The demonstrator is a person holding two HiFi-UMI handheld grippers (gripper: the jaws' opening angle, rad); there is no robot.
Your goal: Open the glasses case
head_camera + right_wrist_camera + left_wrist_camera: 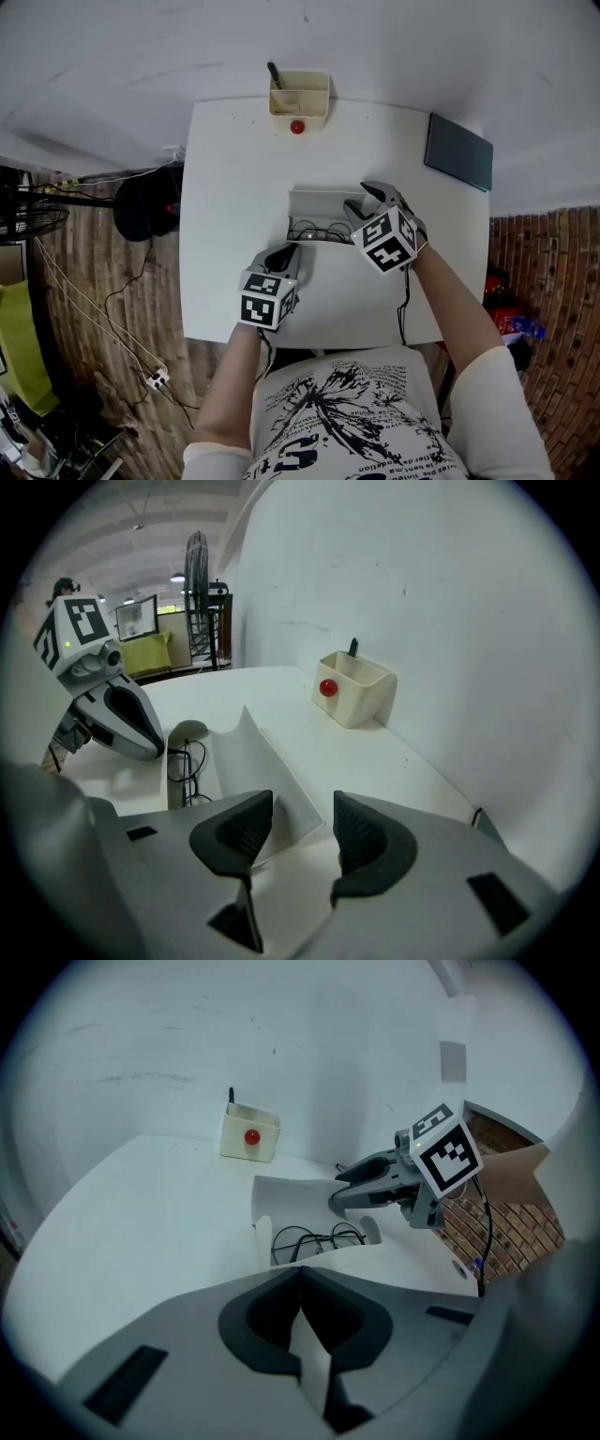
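Note:
The white glasses case lies open mid-table, its lid raised toward the far side. Dark wire-framed glasses rest inside it. My left gripper is at the case's near edge. In the left gripper view, the left gripper is shut on a thin white front wall of the case. My right gripper is at the case's right end. In the right gripper view, the right gripper stands open with nothing pressed between the pads, the lid's edge just ahead of it.
A cream box with a red button and a dark stick in it stands at the table's far edge. A dark flat slab lies at the far right corner. Past the white table are brick-patterned floor, cables and a fan.

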